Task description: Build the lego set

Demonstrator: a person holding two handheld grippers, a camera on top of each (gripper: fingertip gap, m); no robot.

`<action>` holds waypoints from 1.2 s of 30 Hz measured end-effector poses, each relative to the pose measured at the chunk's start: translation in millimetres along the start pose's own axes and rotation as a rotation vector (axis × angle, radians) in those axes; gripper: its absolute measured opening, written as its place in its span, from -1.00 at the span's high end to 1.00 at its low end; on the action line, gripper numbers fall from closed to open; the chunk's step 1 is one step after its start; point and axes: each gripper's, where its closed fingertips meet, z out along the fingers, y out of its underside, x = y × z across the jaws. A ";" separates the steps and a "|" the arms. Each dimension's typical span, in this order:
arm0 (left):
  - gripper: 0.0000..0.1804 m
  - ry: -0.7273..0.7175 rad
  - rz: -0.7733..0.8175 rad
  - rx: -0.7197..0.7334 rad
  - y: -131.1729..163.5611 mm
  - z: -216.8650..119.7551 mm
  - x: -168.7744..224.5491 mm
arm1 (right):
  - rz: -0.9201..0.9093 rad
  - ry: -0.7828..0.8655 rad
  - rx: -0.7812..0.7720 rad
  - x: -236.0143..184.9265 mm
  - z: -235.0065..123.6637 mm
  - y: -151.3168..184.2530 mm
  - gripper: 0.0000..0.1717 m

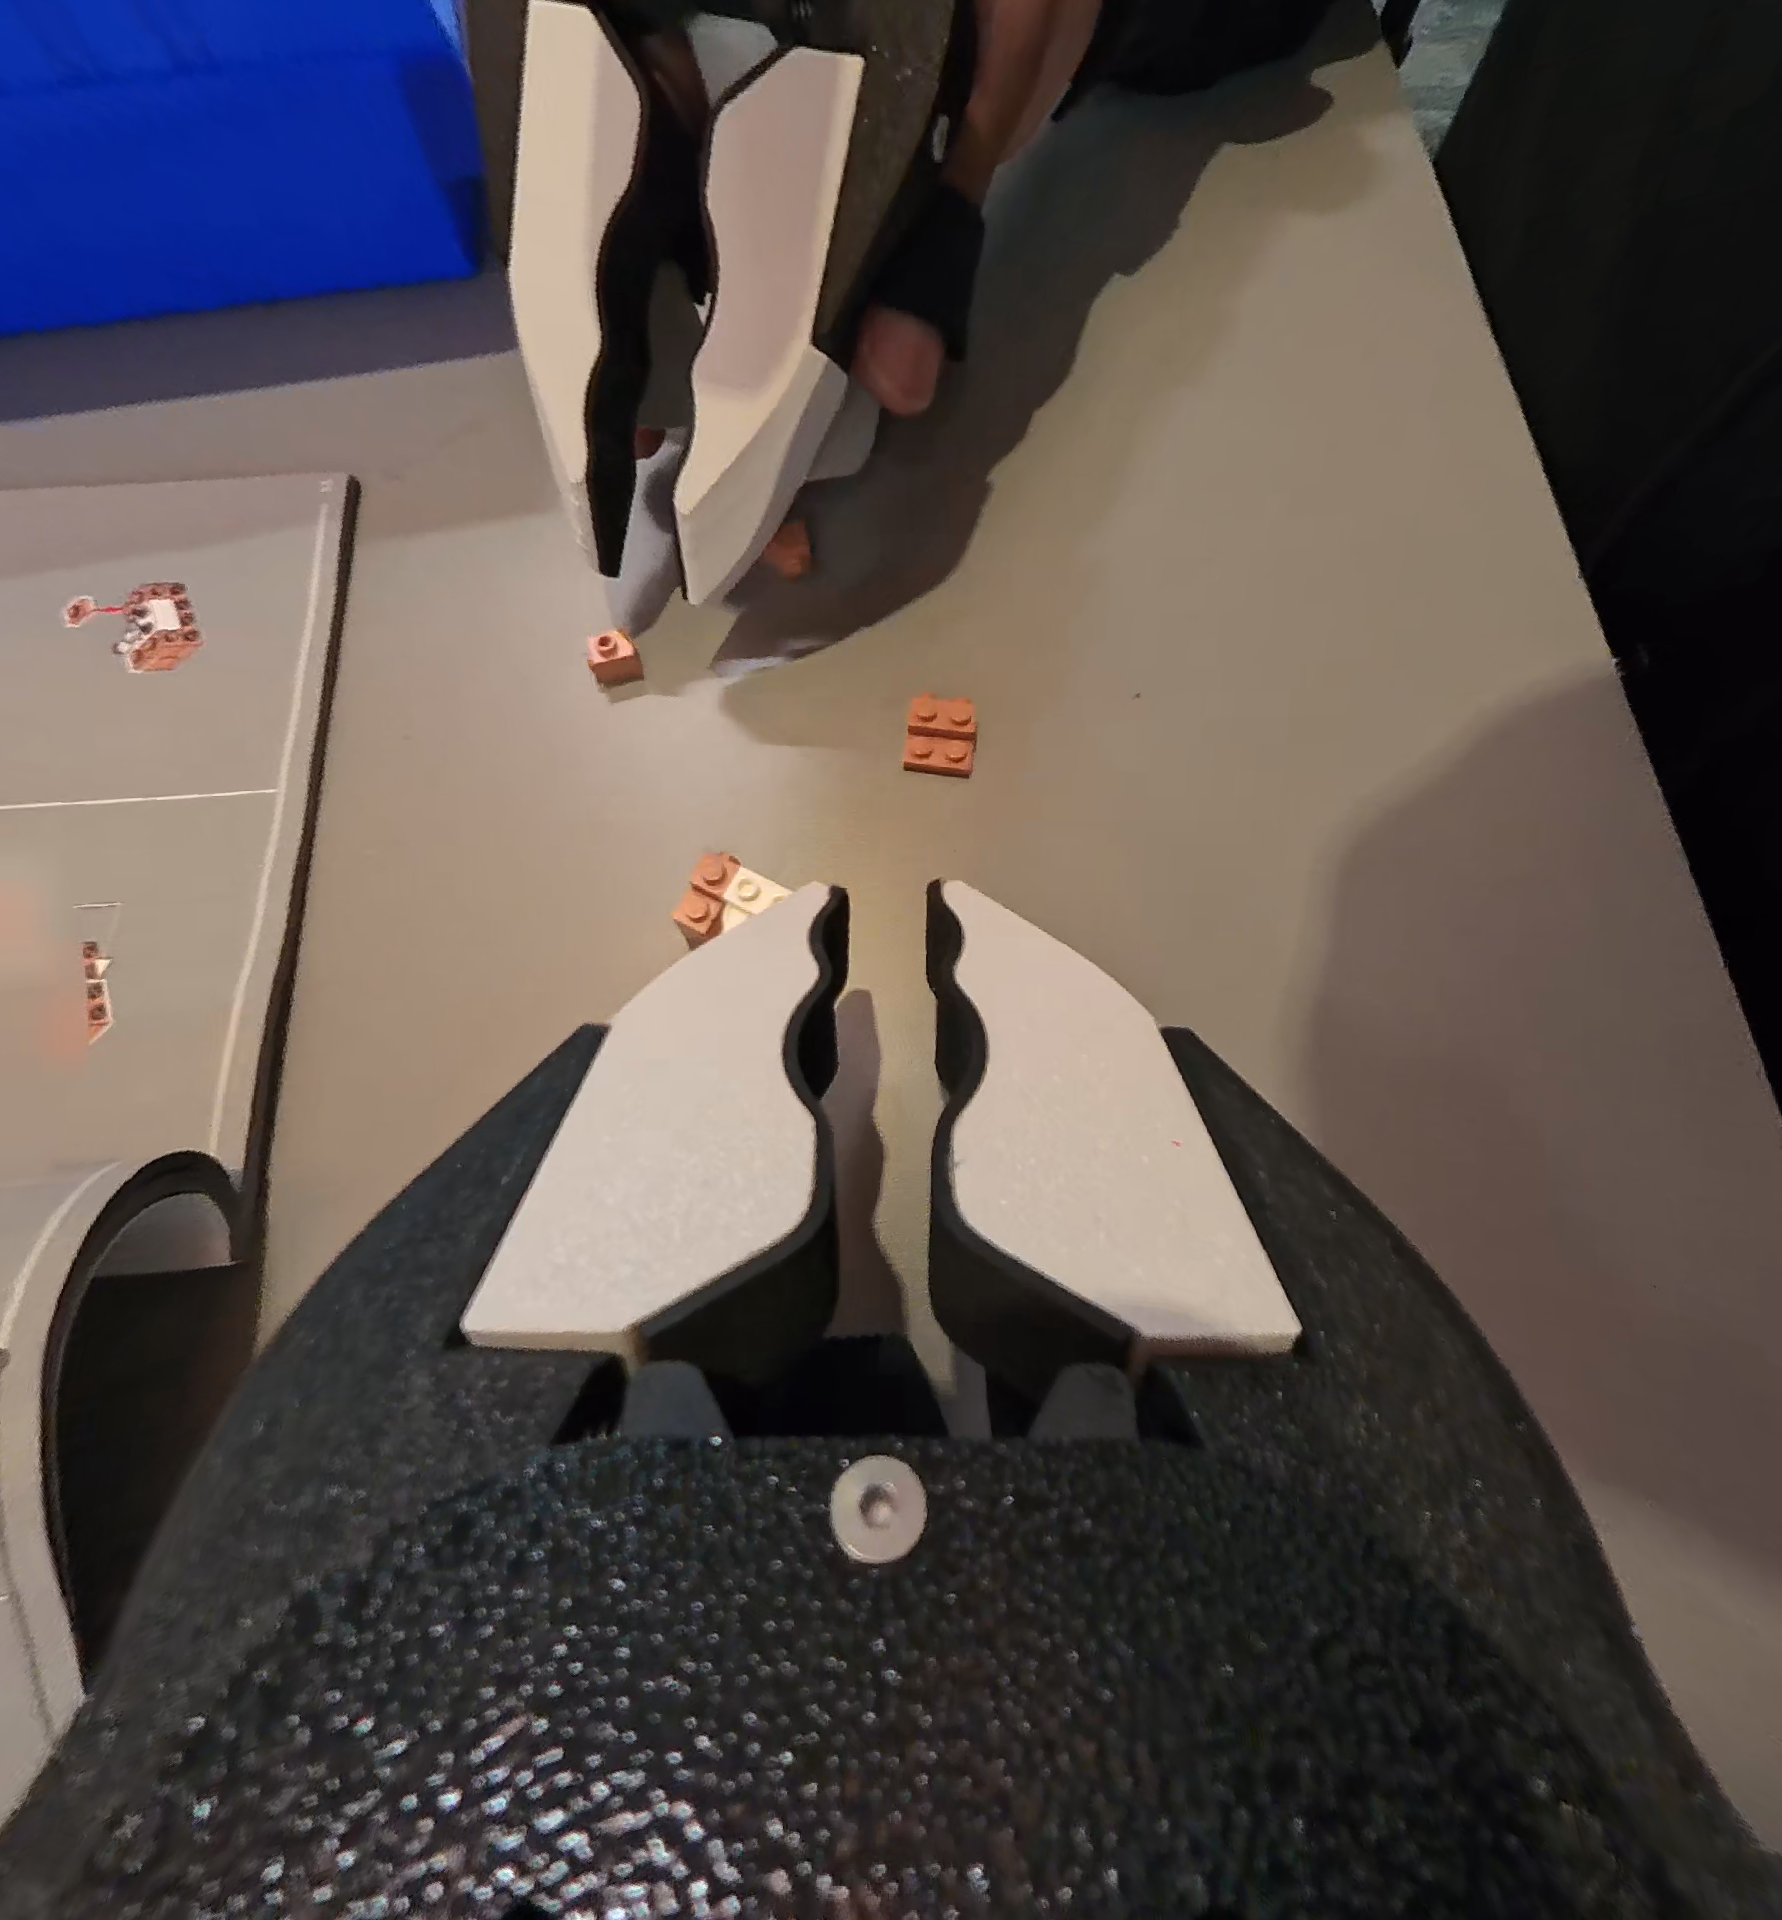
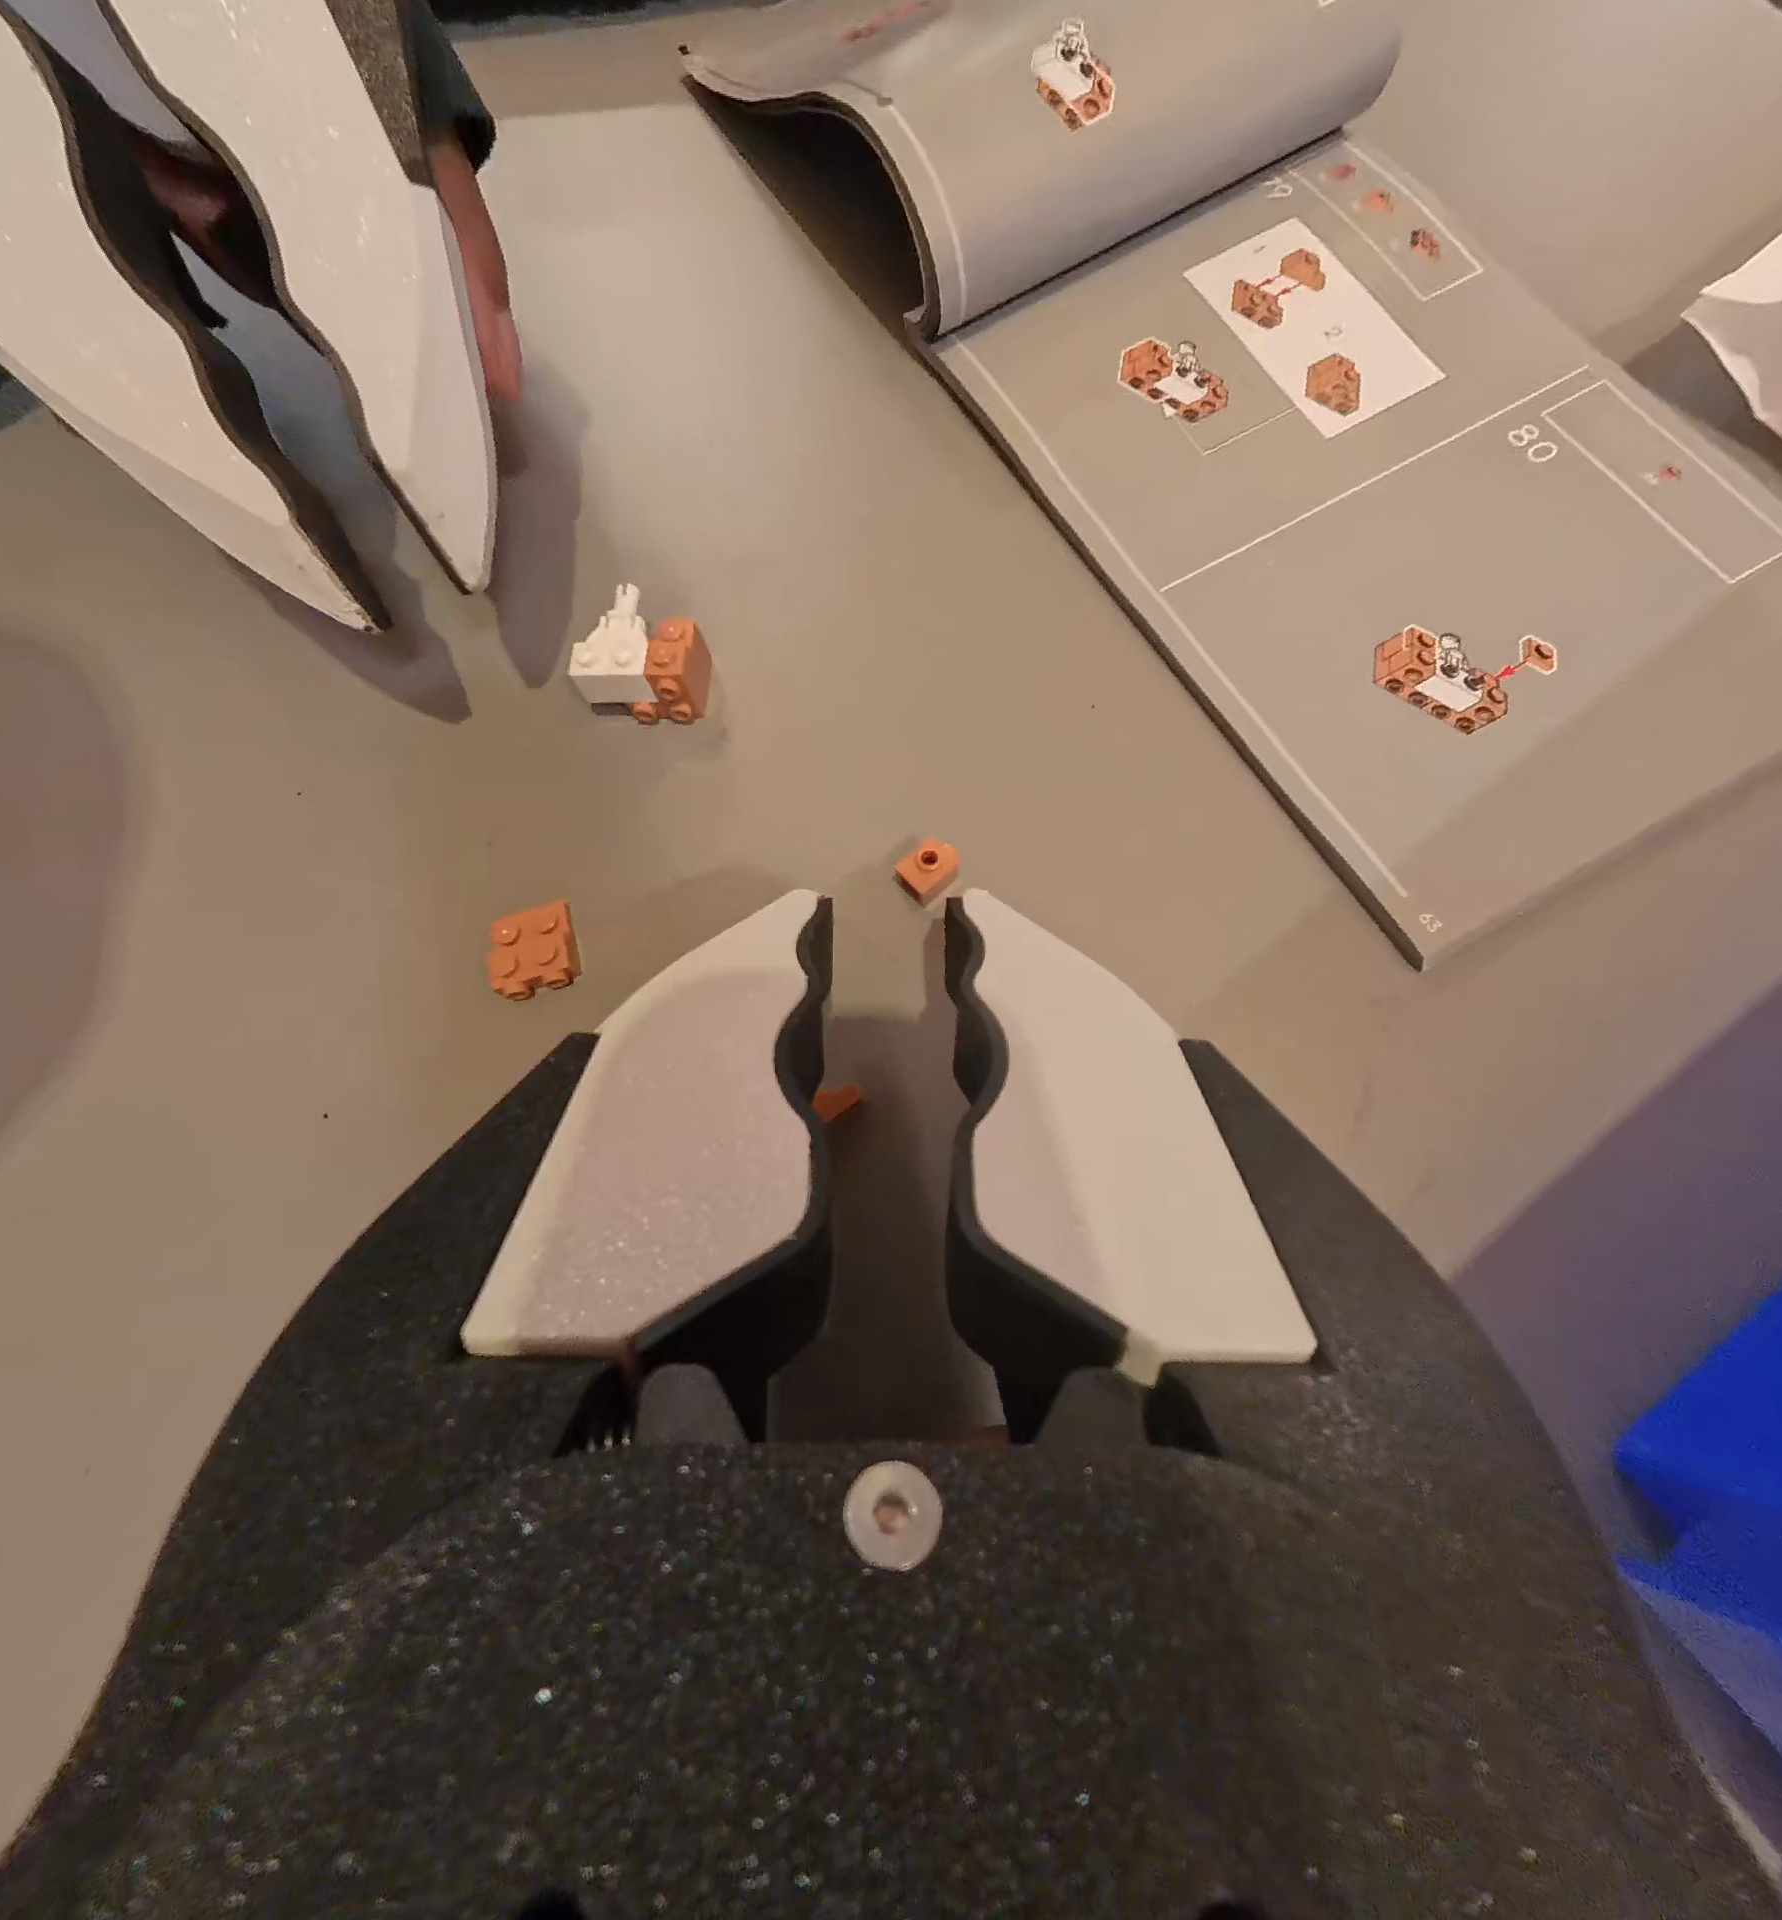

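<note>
We see a grey table point(image 2: 866, 436) under indoor light, with a blue bin point(image 1: 191, 156) at its far-left corner in the left wrist view. At the left of that view an open instruction booklet point(image 1: 139, 727) lies flat, its pages printed with brick diagrams. Just right of it, near our left gripper point(image 1: 887, 899), sits a small assembly of brown and white bricks point(image 1: 726, 896), partly hidden behind the left finger point(image 1: 721, 1091). The left gripper hovers over bare table, its jaws apart with only tabletop showing between them.

Further on, a small brown one-stud brick point(image 1: 617, 657) lies just below the tips of the right gripper point(image 1: 648, 582), which points down at the table from the top of the view, held by a gloved hand point(image 1: 908, 312). To the right, a brown two-by-two plate piece point(image 1: 941, 734) lies alone, well apart from both tools.

In the right wrist view, going left to right: the left gripper point(image 2: 419, 603) hangs at upper left, then the brown and white assembly point(image 2: 643, 665), the brown two-by-two piece point(image 2: 536, 948), and the one-stud brick point(image 2: 928, 864) just beyond the right gripper point(image 2: 887, 904), near its right fingertip point(image 2: 980, 914). Its jaws stand apart and the pads press on nothing. A small orange-brown bit point(image 2: 837, 1103) shows low in the gap; we cannot tell what it is. The booklet point(image 2: 1386, 520) fills the right.
</note>
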 end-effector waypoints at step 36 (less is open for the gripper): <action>0.85 -0.090 -0.007 0.036 -5.6 -1.4 -14.3 | -0.105 -0.085 -0.090 -2.4 -14.9 19.7 0.75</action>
